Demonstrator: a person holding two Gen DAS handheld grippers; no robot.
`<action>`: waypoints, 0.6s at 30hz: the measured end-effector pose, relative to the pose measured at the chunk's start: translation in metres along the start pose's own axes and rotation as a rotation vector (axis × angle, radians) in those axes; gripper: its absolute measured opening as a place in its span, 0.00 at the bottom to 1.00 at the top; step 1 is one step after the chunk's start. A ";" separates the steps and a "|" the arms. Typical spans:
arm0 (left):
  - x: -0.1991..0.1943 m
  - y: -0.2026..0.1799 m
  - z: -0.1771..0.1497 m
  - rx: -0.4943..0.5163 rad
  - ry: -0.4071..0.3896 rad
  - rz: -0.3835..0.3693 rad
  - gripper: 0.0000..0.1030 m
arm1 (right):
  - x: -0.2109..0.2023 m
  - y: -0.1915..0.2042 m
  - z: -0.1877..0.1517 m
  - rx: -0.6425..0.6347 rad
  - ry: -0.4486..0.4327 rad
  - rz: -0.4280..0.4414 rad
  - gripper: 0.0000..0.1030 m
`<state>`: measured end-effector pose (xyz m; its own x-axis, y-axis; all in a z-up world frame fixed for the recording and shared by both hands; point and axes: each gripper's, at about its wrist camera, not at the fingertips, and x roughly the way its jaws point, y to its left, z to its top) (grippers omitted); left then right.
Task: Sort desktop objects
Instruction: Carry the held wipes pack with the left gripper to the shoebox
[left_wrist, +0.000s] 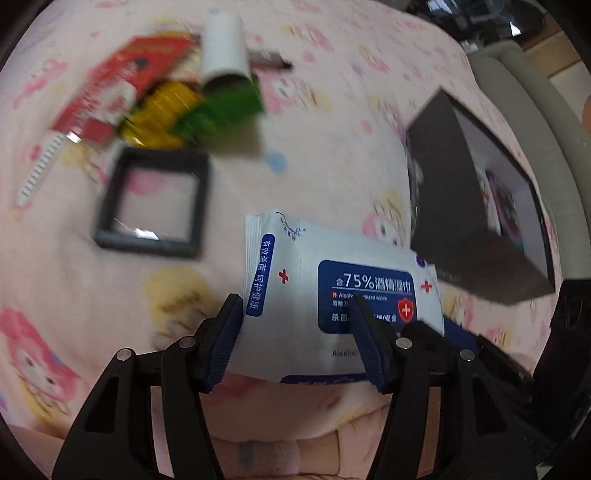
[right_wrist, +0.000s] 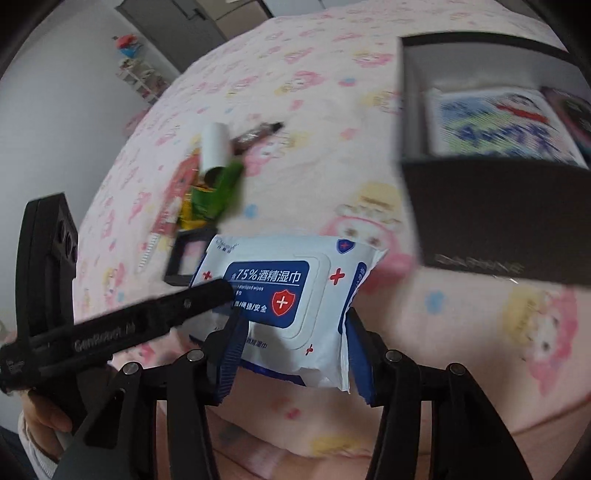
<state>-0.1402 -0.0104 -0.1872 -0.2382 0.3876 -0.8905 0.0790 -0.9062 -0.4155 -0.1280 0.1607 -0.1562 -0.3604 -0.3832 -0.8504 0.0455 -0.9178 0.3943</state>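
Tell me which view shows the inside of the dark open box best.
The right wrist view: it looks into the dark open box from above, showing a blurred blue-and-white printed item lying inside. The left wrist view shows the box mostly from its outer side wall, its interior steeply foreshortened and blurred.

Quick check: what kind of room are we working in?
Probably a bedroom at home: the items lie on a pink cartoon-print bedsheet over a soft surface, with a small toy shelf against the wall and a door behind.
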 end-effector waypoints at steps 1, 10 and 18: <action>0.003 -0.001 0.000 -0.005 0.006 0.002 0.55 | 0.002 -0.009 -0.001 0.021 0.006 -0.006 0.47; 0.011 0.018 0.009 -0.119 0.022 -0.024 0.54 | 0.006 -0.037 -0.002 0.057 0.007 -0.027 0.47; -0.005 0.026 0.013 -0.145 -0.071 0.008 0.48 | -0.005 -0.069 -0.006 0.112 -0.026 -0.076 0.47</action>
<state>-0.1491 -0.0381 -0.1913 -0.3041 0.3632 -0.8807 0.2186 -0.8732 -0.4356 -0.1241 0.2257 -0.1808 -0.3829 -0.3087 -0.8707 -0.0870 -0.9263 0.3666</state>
